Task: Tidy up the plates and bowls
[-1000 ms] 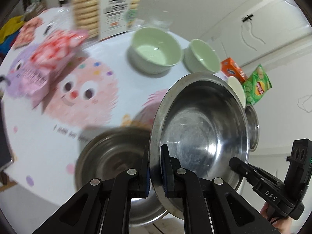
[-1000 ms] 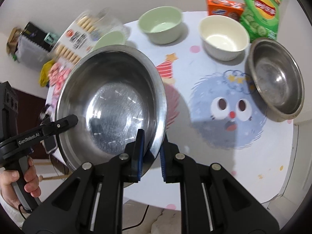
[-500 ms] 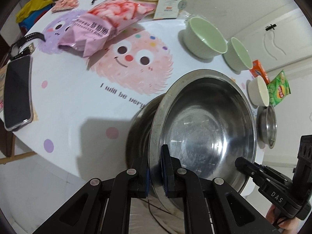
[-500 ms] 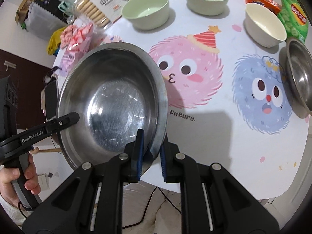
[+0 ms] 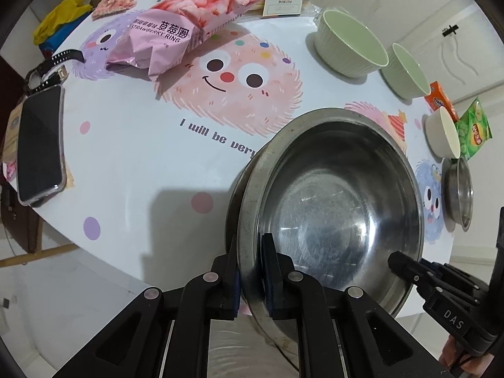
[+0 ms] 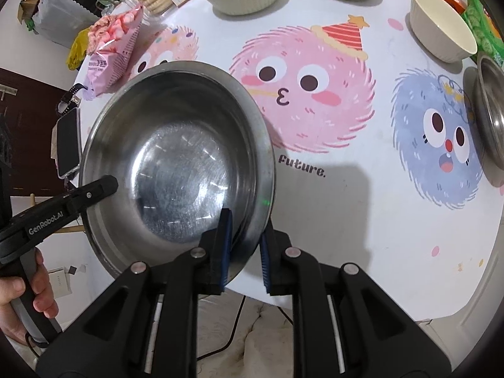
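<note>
Through the left wrist view: left gripper [image 5: 250,271] clamped on the near rim of a large steel bowl [image 5: 340,214], one finger inside, one outside; bowl tilted, sitting in or just above a second steel bowl [image 5: 234,201], of which only a dark sliver shows at the left edge, so hard to tell whether fully nested; farther back on the table [image 5: 132,163], two green ribbed bowls [image 5: 349,45] side by side, a white bowl [image 5: 444,134] and a small steel bowl [image 5: 460,193], all separate; pink snack bag [image 5: 186,28] and phone [image 5: 39,145] well apart.

Through the right wrist view: right gripper [image 6: 244,245] astride the opposite rim of the same bowl [image 6: 176,160], jaws narrow but a gap visible at the outer pad, so grip possibly loosening, cannot tell; lower bowl hidden here.

Judgement: first stacking nearly done; green, white and small steel bowls left to sort; no plates visible.
</note>
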`<state>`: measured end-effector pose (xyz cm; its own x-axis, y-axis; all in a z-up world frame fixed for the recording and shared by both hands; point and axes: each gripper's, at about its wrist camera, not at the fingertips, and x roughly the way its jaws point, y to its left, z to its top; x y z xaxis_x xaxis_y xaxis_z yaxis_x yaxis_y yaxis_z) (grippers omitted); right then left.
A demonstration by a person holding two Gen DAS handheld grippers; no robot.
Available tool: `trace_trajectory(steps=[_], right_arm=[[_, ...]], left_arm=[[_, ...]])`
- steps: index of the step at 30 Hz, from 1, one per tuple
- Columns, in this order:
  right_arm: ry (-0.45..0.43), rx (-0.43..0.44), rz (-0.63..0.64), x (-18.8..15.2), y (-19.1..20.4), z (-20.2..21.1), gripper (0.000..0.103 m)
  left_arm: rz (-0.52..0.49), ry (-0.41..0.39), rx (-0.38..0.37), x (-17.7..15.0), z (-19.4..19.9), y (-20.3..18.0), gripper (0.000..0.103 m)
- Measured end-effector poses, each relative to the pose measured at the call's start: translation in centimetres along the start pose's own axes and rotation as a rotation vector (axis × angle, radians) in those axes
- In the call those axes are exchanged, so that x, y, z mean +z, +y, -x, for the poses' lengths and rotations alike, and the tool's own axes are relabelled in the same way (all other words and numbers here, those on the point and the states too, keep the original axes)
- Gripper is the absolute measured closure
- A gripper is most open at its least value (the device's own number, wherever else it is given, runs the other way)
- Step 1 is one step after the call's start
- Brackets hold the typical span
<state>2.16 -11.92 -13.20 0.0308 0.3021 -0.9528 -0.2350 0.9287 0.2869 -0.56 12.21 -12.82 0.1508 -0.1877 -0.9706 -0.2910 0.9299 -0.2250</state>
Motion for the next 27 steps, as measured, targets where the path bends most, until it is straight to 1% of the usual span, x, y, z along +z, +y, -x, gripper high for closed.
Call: trace_trajectory(steps=[2,3,6,9,12,18,27], right_arm=[[0.005,-0.005,0.002,0.3,0.2,-0.2,0.084],[0.011,0.01,0.006,0.3,0.3,-0.1,0.084],[0.011,0.002,0.019,0.3,0.6,0.1,0.084],[0.016,-0.018,0.036,0.3,1.0,0.0,0.084],[0.023,-0.038,0.058,0.2,1.4,-0.1,0.083],[0.064,-0.07,0.076,0.5,1.8,-0.9,0.083],[0.077,-0.113,0.087,1.2,2.4,-1.2,0.082]], left_arm=[[0.006,0.001,0.009,0.0,0.2,0.0,0.092],[0.005,-0.003,0.012,0.0,0.4,0.0,0.092],[-0.004,-0.006,0.038,-0.3,0.6,-0.2,0.091],[-0.012,-0.001,0.078,-0.5,0.3,-0.4,0.087],[-0.033,0.006,0.114,-0.7,-0.1,-0.6,0.086],[-0.011,0.039,0.121,-0.8,-1.0,-0.3,0.084],[-0.011,0.057,0.126,-0.4,-2.0,-0.5,0.082]])
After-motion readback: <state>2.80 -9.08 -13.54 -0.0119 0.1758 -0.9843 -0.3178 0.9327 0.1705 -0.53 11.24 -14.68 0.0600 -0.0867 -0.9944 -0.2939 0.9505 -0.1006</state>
